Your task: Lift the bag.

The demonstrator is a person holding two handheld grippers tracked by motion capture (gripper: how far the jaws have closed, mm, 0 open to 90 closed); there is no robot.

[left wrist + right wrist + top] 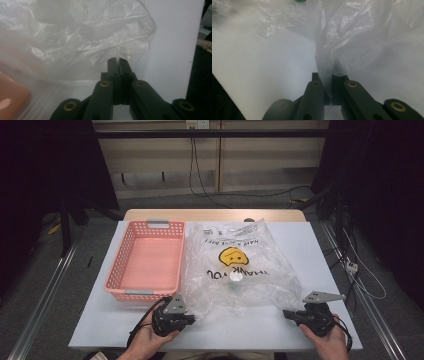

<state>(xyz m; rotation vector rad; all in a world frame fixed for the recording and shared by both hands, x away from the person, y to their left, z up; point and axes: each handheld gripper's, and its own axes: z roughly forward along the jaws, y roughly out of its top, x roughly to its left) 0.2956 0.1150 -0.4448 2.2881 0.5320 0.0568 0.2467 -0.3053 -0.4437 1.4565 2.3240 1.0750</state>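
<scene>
Blurred and cut off at the left edge of the left gripper view: pink basket (11,100). Too crumpled to read fully (upside down as well): lettering on plastic bag (240,265). Cropped at the top of the right gripper view: green scrap (300,1), unidentifiable.

A white worktop (300,320) is seen over a light wooden table (215,214), whose far edge shows beyond it. A grey floor (40,285) lies around the table. Behind it a beige panelled wall (165,165) is crossed by a dark horizontal bar (210,134). Black cables (200,180) hang from a wall socket (196,124) and run across the floor. Dark curtains (45,170) are hung at both sides. Metal rails (45,300) run along the floor beside the table.
</scene>
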